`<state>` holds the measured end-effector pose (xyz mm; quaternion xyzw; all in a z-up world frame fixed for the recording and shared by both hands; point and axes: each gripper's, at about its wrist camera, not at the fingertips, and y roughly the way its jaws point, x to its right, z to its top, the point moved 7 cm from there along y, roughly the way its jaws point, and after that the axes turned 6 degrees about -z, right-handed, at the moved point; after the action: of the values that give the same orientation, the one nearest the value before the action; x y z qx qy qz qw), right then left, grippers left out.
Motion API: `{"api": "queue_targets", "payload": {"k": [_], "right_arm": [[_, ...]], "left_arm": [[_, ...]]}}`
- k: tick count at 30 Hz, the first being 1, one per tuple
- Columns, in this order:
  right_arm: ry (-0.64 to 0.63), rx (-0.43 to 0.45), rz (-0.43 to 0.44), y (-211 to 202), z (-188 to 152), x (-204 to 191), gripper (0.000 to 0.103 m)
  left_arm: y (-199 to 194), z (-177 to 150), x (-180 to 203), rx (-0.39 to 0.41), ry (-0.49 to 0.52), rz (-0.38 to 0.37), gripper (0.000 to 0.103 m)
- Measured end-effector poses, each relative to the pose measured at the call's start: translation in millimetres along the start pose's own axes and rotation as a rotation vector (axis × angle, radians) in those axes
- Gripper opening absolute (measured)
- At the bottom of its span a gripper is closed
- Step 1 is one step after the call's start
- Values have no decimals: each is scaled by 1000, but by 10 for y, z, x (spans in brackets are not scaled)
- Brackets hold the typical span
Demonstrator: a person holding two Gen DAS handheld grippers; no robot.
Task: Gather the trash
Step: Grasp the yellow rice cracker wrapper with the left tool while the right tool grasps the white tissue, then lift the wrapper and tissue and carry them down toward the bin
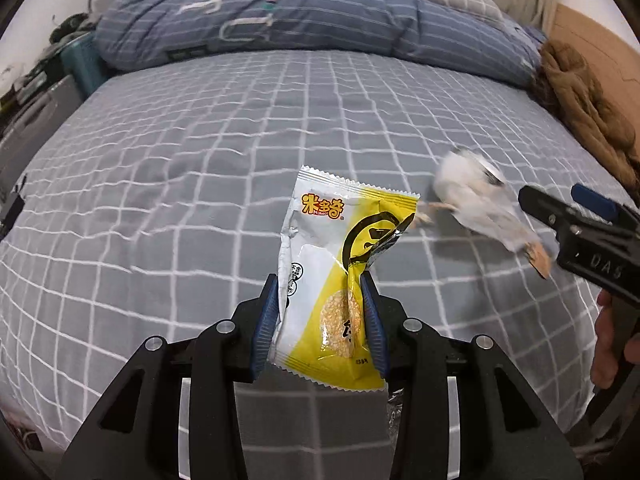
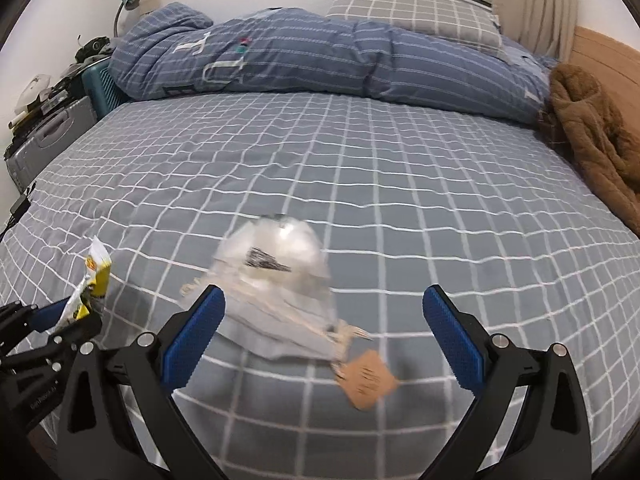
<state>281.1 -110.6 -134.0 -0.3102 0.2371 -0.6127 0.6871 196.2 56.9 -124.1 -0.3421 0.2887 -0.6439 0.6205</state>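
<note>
Trash, first piece: yellow-and-white snack wrapper (image 1: pixel 332 280), crinkled, standing up off the bed between the blue pads of the left gripper (image 1: pixel 322 320); top edge torn, silver inner foil showing at the right.
Left gripper: clamped on the lower half of the snack wrapper, one pad on each side; also seen at the lower left edge of the right wrist view, wrapper (image 2: pixel 90 284) sticking up out of it.
Trash, second piece: clear plastic bag (image 2: pixel 280 280) with a brown paper tag (image 2: pixel 370 378), blurred, lying on the sheet; dark print on the plastic, unreadable.
Right gripper: (image 2: pixel 324 328) jaws wide apart, nothing between the pads; left pad just beside the near edge of the clear plastic bag, right pad well apart from it; contact with the bag not possible to tell through the blur.
Hand: (image 1: pixel 614 344) wrapped around the right gripper's handle, seen at the right edge of the left wrist view.
Bed sheet: (image 2: pixel 400 184) grey with a white grid, lightly wrinkled.
Duvet: (image 2: pixel 300 56) blue, striped, bunched along the far side of the bed.
Pillow: (image 2: pixel 416 12) grey check, behind the duvet.
Brown fleece: (image 2: pixel 592 140) heaped at the right edge against a wooden headboard (image 2: pixel 600 52).
Suitcase: (image 2: pixel 48 136) grey, beside the bed at the left, clutter on top.
</note>
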Motion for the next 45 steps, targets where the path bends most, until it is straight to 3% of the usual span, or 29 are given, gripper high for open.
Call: {"api": "queue_targets", "payload": {"k": [9,11,13,15,19,22,32,45], "right_arm": [[3,-52,32,381,12,-259,95],[-1,-64,39,422,0,-283,87],[-15,-89,46,479,-28,-315,74],[-19,-105,43,513,-65,-312,70],[-13,-133,73,541,-105,-322,42],[-46,-127,67,524,-120,-340,33],[-21,-43,56,182,-58,-187,30],[-12,-3,36,-234,-138,-88,30]], "left_arm": [[45,78,-93,19,-2,4,39],[54,74,-86,20,-4,5,39],[62,75,-82,21,-6,1,39],[75,73,-72,18,-5,-1,39],[93,67,-50,14,-5,-4,39],[108,65,-45,12,-5,-6,39],[82,80,-2,21,-15,-21,39],[-68,-18,128,31,-25,-47,39]]}}
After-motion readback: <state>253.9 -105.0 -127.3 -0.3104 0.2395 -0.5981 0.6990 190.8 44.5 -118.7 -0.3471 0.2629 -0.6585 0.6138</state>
